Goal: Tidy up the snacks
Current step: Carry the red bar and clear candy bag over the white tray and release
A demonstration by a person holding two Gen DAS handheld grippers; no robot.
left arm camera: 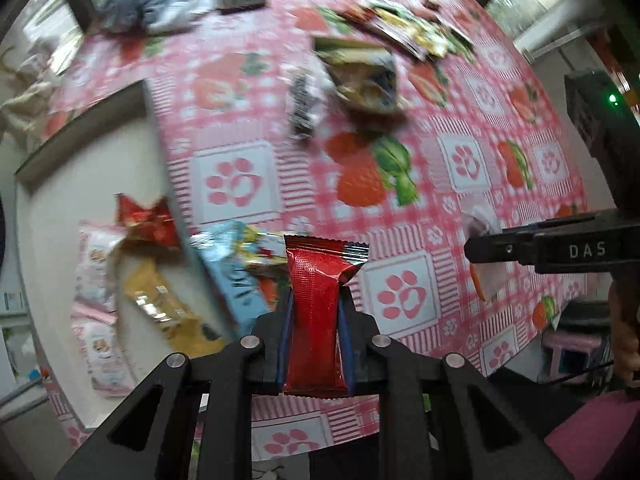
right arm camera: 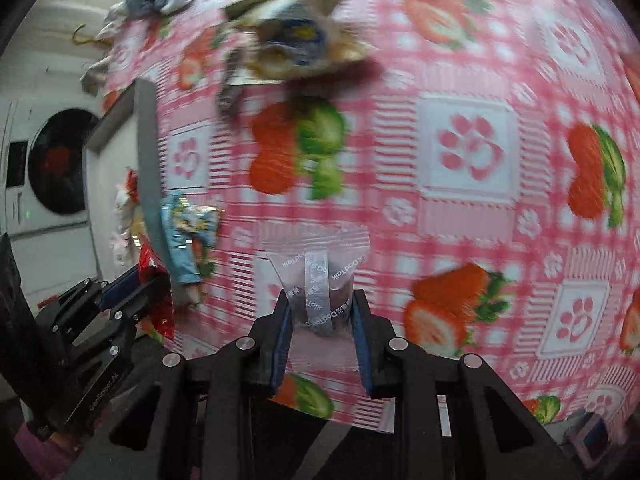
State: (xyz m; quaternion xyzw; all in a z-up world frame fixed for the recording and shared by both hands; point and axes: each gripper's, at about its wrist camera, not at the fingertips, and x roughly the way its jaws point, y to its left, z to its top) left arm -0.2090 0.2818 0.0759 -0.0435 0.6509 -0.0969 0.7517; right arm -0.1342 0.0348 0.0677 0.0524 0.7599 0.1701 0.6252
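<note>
A pink strawberry-print table fills both views; on its left side sits a shallow white box with a grey rim, already holding several snacks; a blue packet lies draped over the box's near wall, half in and half out; a loose pile of snacks remains farther off toward the table's middle.

The left gripper is clenched on a red packet, whose long axis runs straight out along the fingers; the box lies just to its left, with the blue packet between them, so the left side looks much the nearer to the drop point.

The right gripper is clamped on a clear pouch with white lettering and dark contents, held above the cloth; the box lies well off to its left, past the left gripper.

Judged from this, the red packet goes in first, by a short sideways swing leftward over the wall.
</note>
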